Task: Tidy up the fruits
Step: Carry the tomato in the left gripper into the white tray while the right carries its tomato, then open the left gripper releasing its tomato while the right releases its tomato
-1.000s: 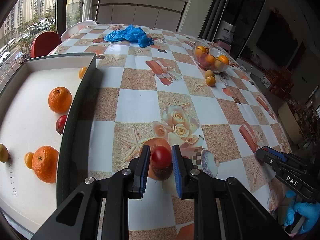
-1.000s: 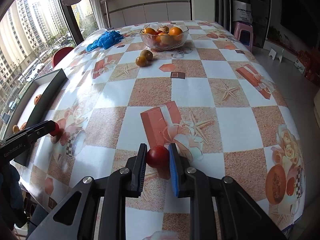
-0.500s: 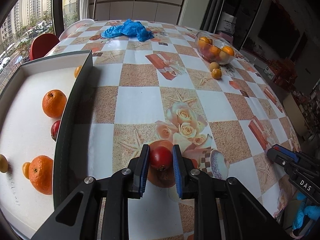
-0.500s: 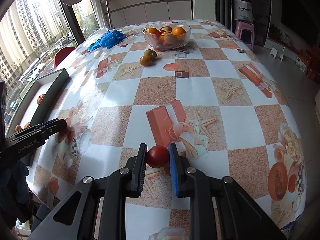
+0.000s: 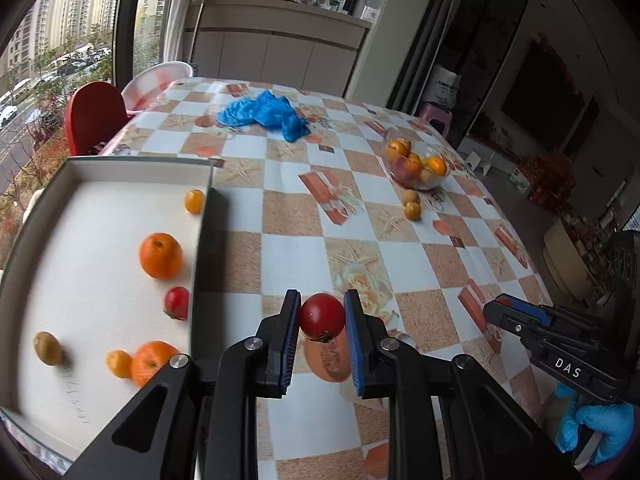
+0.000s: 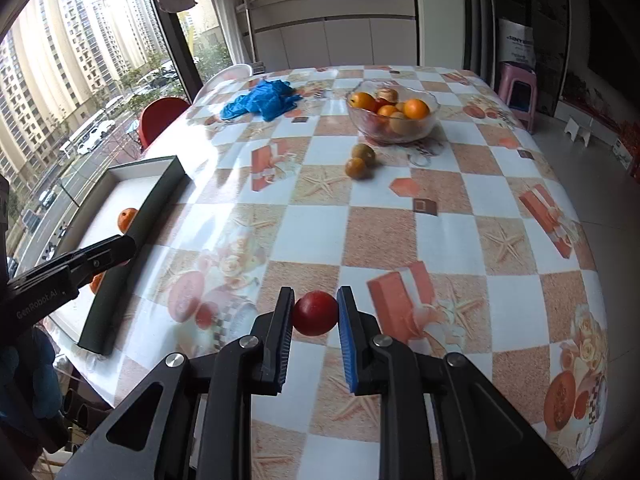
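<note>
We have the left gripper (image 5: 322,318) clamped on a small round red fruit with a dried calyx at its base (image 5: 322,316), both ribbed pads tight against its sides, fruit held clear above the checkered floral-print tablecloth (image 5: 296,248). Right gripper (image 6: 315,314) is doing the same: pads pinched on a second small smooth red fruit (image 6: 315,313), also off the cloth. From the left wrist view, the white shallow tray with dark outer walls (image 5: 200,216) sits just left of our left gripper at the table edge; inside it we see two large oranges (image 5: 160,255), two small yellow-orange citrus (image 5: 194,201), one small red fruit (image 5: 177,302) against the near wall and one dull yellow-green fruit (image 5: 47,347) at the far left. The right gripper's tip shows at the right edge of that view, with a blue-gloved hand (image 5: 596,428) below it. From the right wrist view, the clear glass bowl (image 6: 394,128) of oranges and paler fruit sits well away across the table, with two small brownish-yellow fruits (image 6: 360,160) on the cloth just in front of it, touching each other. A crumpled blue glove (image 6: 262,100) lies near the far left corner. A red chair back (image 6: 160,118) stands beyond the table edge by the window.
</note>
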`<act>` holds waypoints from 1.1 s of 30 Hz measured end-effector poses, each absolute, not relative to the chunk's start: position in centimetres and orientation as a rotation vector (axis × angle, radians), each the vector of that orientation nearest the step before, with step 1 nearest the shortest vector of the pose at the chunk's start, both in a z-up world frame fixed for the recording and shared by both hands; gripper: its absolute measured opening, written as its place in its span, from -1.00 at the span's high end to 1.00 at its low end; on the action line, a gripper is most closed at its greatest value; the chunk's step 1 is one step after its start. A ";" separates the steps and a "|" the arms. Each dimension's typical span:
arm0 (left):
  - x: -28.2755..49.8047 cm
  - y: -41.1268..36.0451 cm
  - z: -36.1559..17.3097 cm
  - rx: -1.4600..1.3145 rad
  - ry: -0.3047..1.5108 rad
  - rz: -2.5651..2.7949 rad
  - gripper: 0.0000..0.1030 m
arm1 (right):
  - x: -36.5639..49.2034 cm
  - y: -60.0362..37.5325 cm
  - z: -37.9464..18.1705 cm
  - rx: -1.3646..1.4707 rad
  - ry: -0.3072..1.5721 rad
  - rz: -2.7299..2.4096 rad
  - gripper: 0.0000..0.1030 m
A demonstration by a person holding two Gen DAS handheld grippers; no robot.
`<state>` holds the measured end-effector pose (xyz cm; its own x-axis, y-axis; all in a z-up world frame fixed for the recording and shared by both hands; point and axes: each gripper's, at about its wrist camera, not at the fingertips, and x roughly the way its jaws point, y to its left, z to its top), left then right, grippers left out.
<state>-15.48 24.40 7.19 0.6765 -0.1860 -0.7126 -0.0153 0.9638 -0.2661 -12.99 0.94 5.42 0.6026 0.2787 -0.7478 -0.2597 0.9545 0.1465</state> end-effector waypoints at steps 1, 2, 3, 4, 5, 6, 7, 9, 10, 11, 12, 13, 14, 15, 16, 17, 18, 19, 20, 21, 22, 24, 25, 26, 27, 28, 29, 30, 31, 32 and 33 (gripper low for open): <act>-15.6 25.2 7.6 -0.261 0.812 -0.078 0.54 | -12.9 1.8 5.7 0.015 0.868 0.328 0.54; -15.8 26.1 8.0 -0.258 0.801 -0.056 0.54 | -12.8 2.6 6.0 0.008 0.866 0.344 0.54; -16.0 27.1 8.3 -0.254 0.789 -0.032 0.54 | -12.7 3.6 6.2 0.001 0.864 0.363 0.54; -16.3 28.0 8.5 -0.251 0.779 -0.007 0.54 | -12.6 4.5 6.5 -0.006 0.864 0.382 0.54; -16.5 29.0 8.6 -0.248 0.772 0.020 0.54 | -12.5 5.5 6.7 -0.012 0.863 0.403 0.54; -16.7 30.0 8.7 -0.249 0.768 0.046 0.54 | -12.3 6.7 6.9 -0.019 0.863 0.426 0.54; -16.9 31.1 8.6 -0.256 0.768 0.070 0.54 | -12.1 7.9 7.2 -0.028 0.863 0.449 0.54; -17.2 33.1 8.3 -0.278 0.769 0.115 0.54 | -12.0 10.3 7.6 -0.050 0.861 0.492 0.54; -17.4 34.1 8.1 -0.288 0.772 0.136 0.54 | -11.9 11.5 7.8 -0.061 0.861 0.513 0.54; -17.5 35.1 7.9 -0.296 0.774 0.158 0.54 | -11.8 12.8 8.0 -0.077 0.860 0.534 0.54; -17.7 35.9 7.6 -0.306 0.776 0.175 0.54 | -11.7 14.2 8.1 -0.100 0.857 0.554 0.54; -17.8 36.6 7.4 -0.315 0.779 0.189 0.54 | -11.7 15.3 8.2 -0.117 0.857 0.571 0.54; -18.0 37.3 7.1 -0.324 0.782 0.203 0.54 | -11.6 16.5 8.3 -0.132 0.859 0.590 0.54; -18.1 37.8 6.8 -0.333 0.785 0.214 0.54 | -11.5 17.7 8.3 -0.146 0.861 0.609 0.54; -18.3 38.3 6.6 -0.340 0.787 0.222 0.54 | -11.5 18.8 8.3 -0.158 0.862 0.627 0.54; -18.4 38.7 6.3 -0.346 0.790 0.228 0.54 | -11.5 19.8 8.3 -0.167 0.864 0.644 0.54; -18.5 39.0 6.0 -0.349 0.795 0.235 0.54 | -11.5 20.9 8.2 -0.177 0.869 0.663 0.54; -18.5 39.2 5.7 -0.350 0.799 0.240 0.54 | -11.5 21.9 8.0 -0.188 0.874 0.680 0.54; -18.5 39.4 5.5 -0.351 0.802 0.244 0.54 | -11.5 22.7 7.8 -0.196 0.880 0.692 0.55; -18.5 39.5 5.2 -0.350 0.807 0.245 0.54 | -11.5 23.5 7.5 -0.203 0.889 0.705 0.55; -18.5 39.7 5.0 -0.351 0.811 0.247 0.54 | -11.5 24.2 7.1 -0.204 0.899 0.714 0.55; -18.6 39.8 4.7 -0.347 0.815 0.250 0.54 | -11.4 25.1 6.3 -0.195 0.925 0.730 0.55; -18.6 39.8 4.5 -0.344 0.817 0.253 0.54 | -11.2 25.4 5.8 -0.192 0.938 0.735 0.55; -18.7 39.9 4.4 -0.340 0.819 0.254 0.54 | -11.2 25.7 5.4 -0.193 0.951 0.740 0.55; -18.8 40.0 4.3 -0.338 0.821 0.257 0.54 | -11.2 25.9 5.0 -0.199 0.961 0.745 0.54; -18.8 40.0 4.2 -0.337 0.821 0.262 0.54 | -11.2 26.2 4.8 -0.208 0.969 0.748 0.54; -18.9 40.0 4.1 -0.336 0.820 0.266 0.54 | -11.3 26.3 4.6 -0.218 0.974 0.748 0.53; -18.9 40.1 4.1 -0.337 0.819 0.269 0.54 | -11.3 26.5 4.5 -0.227 0.977 0.749 0.53; -18.9 40.1 4.0 -0.338 0.819 0.272 0.54 | -11.4 26.6 4.5 -0.233 0.979 0.749 0.52; -18.9 40.1 4.0 -0.337 0.821 0.276 0.54 | -11.4 26.6 4.5 -0.238 0.978 0.745 0.50; -18.8 40.1 3.9 -0.334 0.826 0.281 0.54 | -11.4 26.5 4.5 -0.241 0.976 0.739 0.41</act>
<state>-18.81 40.10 3.93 0.6463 0.1135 -0.7546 -0.3702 0.9114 -0.1800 -11.36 26.48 4.48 0.3428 0.4585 -0.8199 -0.6647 0.7351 0.1332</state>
